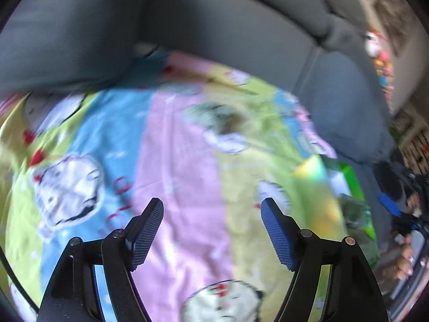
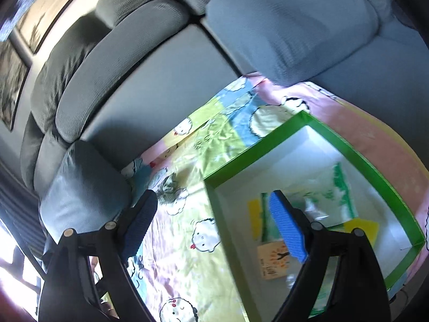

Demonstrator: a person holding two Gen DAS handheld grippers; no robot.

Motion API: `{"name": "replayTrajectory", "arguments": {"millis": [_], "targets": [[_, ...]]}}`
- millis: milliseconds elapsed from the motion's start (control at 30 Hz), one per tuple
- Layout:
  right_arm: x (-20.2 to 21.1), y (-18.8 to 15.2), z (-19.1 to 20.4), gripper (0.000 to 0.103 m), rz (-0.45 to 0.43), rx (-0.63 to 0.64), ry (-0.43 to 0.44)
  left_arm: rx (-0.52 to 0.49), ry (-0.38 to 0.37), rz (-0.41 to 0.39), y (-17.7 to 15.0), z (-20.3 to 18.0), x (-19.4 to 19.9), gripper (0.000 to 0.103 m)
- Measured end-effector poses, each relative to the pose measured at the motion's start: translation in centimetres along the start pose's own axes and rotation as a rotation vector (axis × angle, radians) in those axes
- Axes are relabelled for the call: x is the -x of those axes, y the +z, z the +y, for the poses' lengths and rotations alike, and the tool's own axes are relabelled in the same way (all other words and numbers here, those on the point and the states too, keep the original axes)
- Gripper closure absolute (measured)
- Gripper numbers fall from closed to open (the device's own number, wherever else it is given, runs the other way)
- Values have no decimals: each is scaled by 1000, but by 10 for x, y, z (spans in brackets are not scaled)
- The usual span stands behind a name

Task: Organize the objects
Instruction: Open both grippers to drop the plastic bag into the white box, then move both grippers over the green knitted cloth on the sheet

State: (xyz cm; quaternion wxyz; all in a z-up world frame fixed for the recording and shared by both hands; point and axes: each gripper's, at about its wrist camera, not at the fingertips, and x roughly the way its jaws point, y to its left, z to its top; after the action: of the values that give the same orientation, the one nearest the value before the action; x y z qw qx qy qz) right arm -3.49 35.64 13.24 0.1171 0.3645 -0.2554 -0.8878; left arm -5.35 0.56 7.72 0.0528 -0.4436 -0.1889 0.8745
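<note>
Both my tools are spread and pinch nothing: the right tool (image 2: 214,225) hangs over the near left corner of the green box (image 2: 367,161) on the sofa blanket (image 2: 187,255), so it is nearer than the left tool (image 1: 211,230).

My left view's badly motion-blurred; the blanket (image 1: 187,147) smears. Right view's sharper, w/ daylight glaring at its lower-left edge and sheen on the blanket. Both bend and go dark at the corners.
</note>
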Motion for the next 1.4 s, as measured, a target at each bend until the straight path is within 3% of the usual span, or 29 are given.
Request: {"name": "replayTrajectory", "arguments": {"millis": [133, 300, 367, 533, 667, 767, 967, 1033, 1067, 1100, 1167, 1400], "targets": [[-21, -7, 32, 17, 43, 62, 18, 79, 40, -25, 5, 17, 8, 27], [-90, -31, 81, 20, 185, 136, 148, 105, 89, 22, 3, 28, -1, 27], [-127, -42, 96, 26, 260, 162, 121, 117, 98, 18, 3, 32, 1, 27], [-197, -55, 121, 43, 327, 225, 76, 169, 74, 0, 6, 47, 7, 27], [-250, -64, 134, 44, 320, 330, -40, 189, 147, -2, 10, 56, 6, 27], [-275, -66, 133, 44, 310, 346, -62, 204, 151, 1, 11, 61, 4, 27], [-301, -55, 131, 44, 245, 323, -89, 196, 147, -1, 13, 60, 2, 27], [-308, -57, 131, 57, 266, 336, -87, 196, 147, 0, 13, 59, 1, 27], [-310, -58, 130, 73, 273, 344, -90, 196, 147, 2, 14, 59, 0, 27], [-310, -59, 129, 80, 270, 350, -103, 196, 148, 6, 13, 59, -1, 27], [-305, -61, 126, 87, 256, 359, -96, 195, 147, 10, 13, 59, -2, 27], [-270, -75, 104, 87, 388, 317, 10, 202, 135, 16, 10, 59, -5, 27]]}}
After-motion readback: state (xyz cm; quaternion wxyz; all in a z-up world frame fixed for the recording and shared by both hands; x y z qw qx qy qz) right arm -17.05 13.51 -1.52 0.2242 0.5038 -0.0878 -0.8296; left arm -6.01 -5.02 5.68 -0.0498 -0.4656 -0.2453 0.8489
